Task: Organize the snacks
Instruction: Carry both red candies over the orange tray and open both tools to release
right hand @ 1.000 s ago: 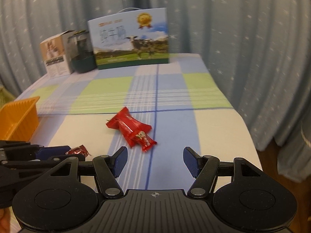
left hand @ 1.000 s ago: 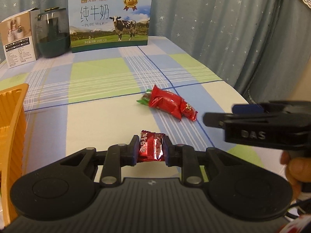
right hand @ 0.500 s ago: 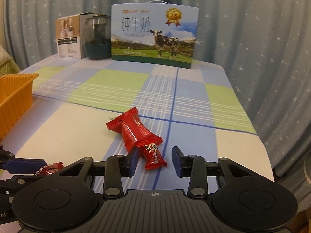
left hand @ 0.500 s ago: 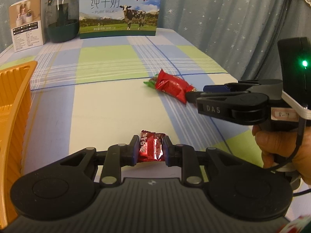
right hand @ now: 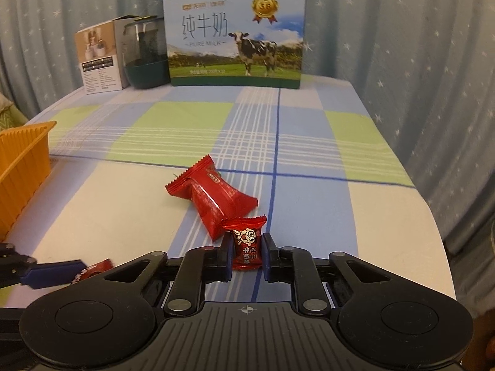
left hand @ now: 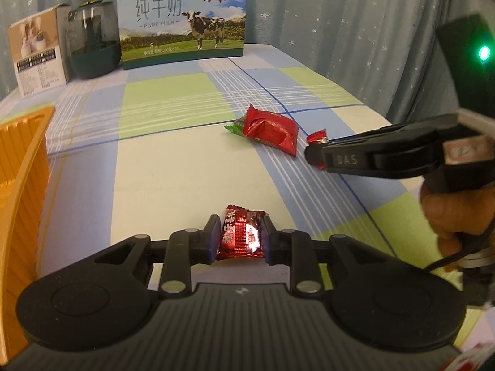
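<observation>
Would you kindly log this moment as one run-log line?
left gripper: shut on dark-red candy | right gripper: just closed on small red candy | larger red packet: on table

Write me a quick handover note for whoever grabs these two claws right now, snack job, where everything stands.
Left claw: shut on a dark red candy.
Right claw: just closed on a small red candy.
On the table: one larger red snack pack, untouched.
Orange basket: at the left edge, inside not visible.
Done: both candies gripped.
Left: carry them to the basket, presumably; then fetch the pack.
</observation>
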A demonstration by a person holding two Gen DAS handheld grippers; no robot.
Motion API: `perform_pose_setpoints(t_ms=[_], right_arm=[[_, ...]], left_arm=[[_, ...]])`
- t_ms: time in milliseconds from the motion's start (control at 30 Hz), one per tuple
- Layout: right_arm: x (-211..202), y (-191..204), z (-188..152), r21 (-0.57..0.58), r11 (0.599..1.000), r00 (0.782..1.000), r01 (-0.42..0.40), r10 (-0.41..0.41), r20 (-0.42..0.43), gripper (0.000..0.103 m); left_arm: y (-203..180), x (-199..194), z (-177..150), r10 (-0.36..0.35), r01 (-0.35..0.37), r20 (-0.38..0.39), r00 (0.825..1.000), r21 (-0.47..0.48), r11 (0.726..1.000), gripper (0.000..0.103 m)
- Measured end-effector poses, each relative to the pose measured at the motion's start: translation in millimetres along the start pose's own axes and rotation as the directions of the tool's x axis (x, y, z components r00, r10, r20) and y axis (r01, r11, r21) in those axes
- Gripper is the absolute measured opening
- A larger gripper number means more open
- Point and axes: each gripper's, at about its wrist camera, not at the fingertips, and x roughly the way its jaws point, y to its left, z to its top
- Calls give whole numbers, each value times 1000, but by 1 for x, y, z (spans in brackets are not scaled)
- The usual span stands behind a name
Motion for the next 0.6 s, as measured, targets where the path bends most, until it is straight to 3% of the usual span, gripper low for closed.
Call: perform_pose_setpoints(t_ms=[400, 600], right_arm=[[-40, -10, -2, 168, 985, 999, 43, -40, -19, 18], [-73, 8, -15, 219, 975, 999, 42, -41, -8, 18]], left_arm=[[-8, -7, -2, 11, -9, -13, 1000, 90, 996, 23], [-4, -37, -5, -20, 20, -4, 1000, 27, 999, 22]])
